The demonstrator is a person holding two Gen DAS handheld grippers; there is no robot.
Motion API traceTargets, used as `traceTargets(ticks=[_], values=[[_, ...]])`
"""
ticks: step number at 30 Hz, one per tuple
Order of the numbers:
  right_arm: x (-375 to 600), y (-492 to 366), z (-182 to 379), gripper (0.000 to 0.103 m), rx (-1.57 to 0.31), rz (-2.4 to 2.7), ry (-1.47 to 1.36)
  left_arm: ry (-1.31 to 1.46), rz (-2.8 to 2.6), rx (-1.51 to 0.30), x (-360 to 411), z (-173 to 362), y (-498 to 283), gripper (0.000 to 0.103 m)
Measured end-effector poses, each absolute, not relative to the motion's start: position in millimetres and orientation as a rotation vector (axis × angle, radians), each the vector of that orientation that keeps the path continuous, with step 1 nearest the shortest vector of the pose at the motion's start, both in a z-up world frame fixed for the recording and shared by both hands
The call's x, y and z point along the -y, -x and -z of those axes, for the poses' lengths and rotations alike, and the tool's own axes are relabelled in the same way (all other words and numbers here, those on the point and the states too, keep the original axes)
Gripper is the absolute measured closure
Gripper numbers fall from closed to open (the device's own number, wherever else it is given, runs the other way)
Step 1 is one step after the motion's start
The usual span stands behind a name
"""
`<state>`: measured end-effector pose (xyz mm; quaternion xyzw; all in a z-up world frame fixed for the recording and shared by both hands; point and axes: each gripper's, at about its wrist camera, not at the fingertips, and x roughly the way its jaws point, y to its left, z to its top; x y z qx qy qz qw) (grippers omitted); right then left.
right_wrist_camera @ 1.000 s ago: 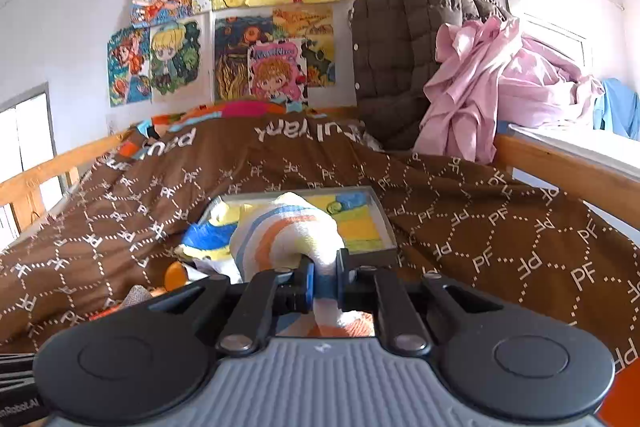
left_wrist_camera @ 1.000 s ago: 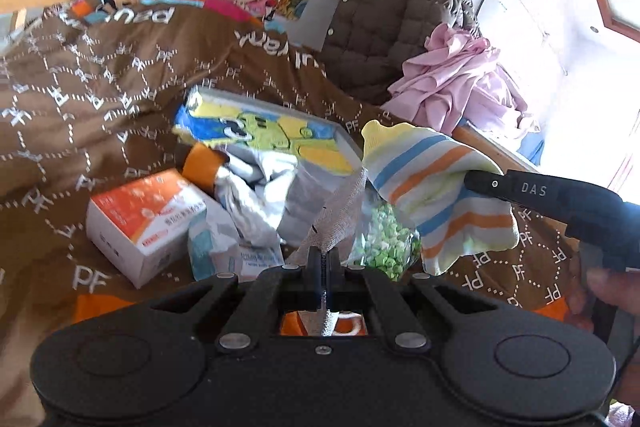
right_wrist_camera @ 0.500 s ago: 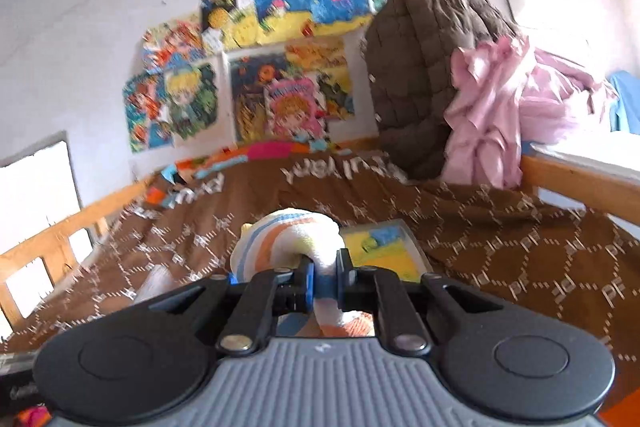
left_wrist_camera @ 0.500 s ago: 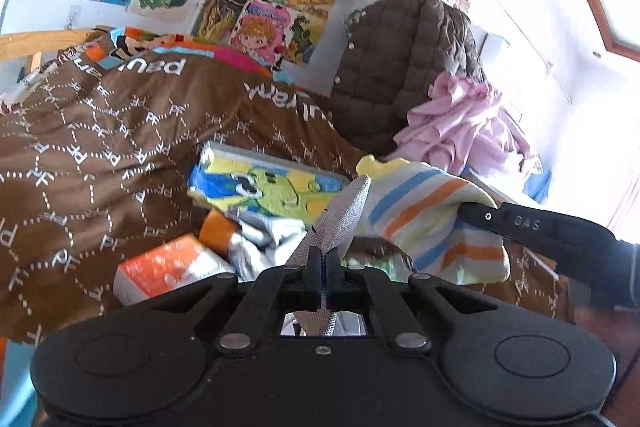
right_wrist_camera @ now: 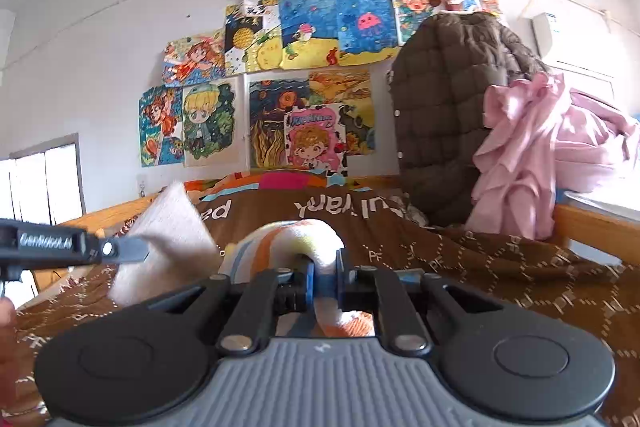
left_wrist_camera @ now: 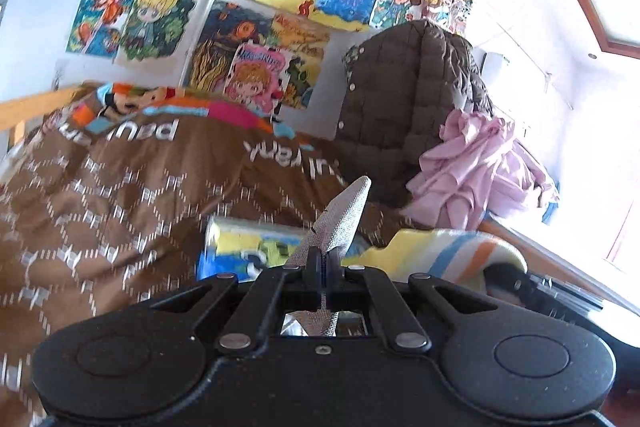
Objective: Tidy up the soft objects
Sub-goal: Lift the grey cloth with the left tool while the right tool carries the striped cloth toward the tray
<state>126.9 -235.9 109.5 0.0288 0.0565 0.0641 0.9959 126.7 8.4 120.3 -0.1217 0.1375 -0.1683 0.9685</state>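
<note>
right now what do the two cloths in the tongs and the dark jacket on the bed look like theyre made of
Grey cloth in the left tongs: thin woven fabric, matte, with a fine visible weave; it looks fairly stiff.
Striped cloth in the right tongs: soft, fuzzy, probably terry or fleece.
Dark jacket: quilted, puffy squares with snap buttons, likely padded synthetic shell.

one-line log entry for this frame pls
left gripper: shut on grey cloth | right gripper: shut on striped towel | both held above brown bedspread
</note>
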Motion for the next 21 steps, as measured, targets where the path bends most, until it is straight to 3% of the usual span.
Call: traceTargets(ticks=[7, 21], values=[[224.8, -202.9, -91.7, 0.092, -0.174, -0.127, -0.050, 0.238, 0.341, -0.260, -9.3, -117.4, -199.6, 0.103], [204.2, -334.1, -30.6, 0.092, -0.353, -0.133, -0.208, 0.357, 0.329, -0.337, -37.2, -29.2, -324.4, 0.103]])
